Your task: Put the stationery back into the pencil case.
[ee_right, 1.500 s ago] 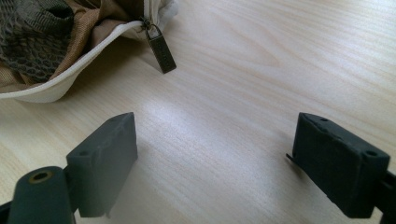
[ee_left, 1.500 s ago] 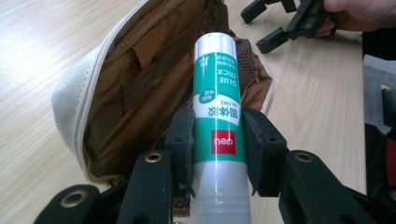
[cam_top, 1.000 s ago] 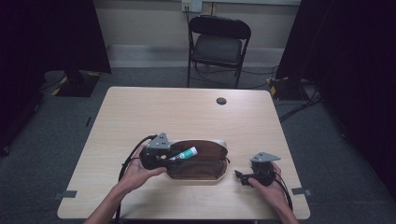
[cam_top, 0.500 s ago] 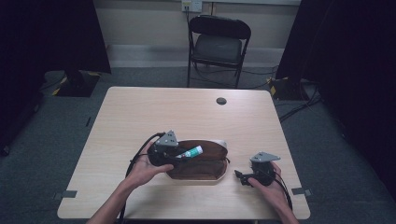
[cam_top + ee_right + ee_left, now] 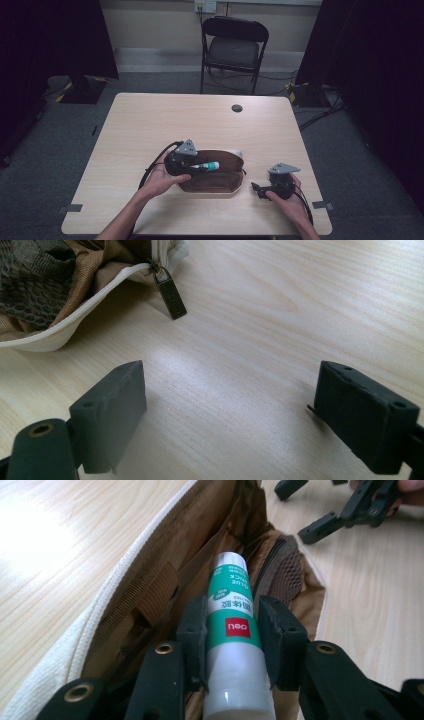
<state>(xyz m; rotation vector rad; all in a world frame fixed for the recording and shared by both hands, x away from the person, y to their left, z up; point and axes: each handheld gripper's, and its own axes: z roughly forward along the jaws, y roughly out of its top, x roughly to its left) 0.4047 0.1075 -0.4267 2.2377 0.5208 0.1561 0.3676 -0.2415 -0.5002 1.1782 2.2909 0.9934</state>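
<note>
While over open pouch [image 5: 212, 175]: L gripper [image 5: 231, 630] clamped on glue stick [image 5: 234, 630], R gripper [image 5: 230, 410] agape.

Right gripper [image 5: 227, 405] spread wide over bare table [image 5: 280, 315] — zipper pull [image 5: 169, 295] beyond

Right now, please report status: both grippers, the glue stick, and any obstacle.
Left gripper shut on glue stick, tip over the open pencil case. Right gripper open, empty, on the table. Nothing in the way.

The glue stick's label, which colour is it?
Green, with a small red logo patch, on the glue stick; the left gripper view shows it best.
</note>
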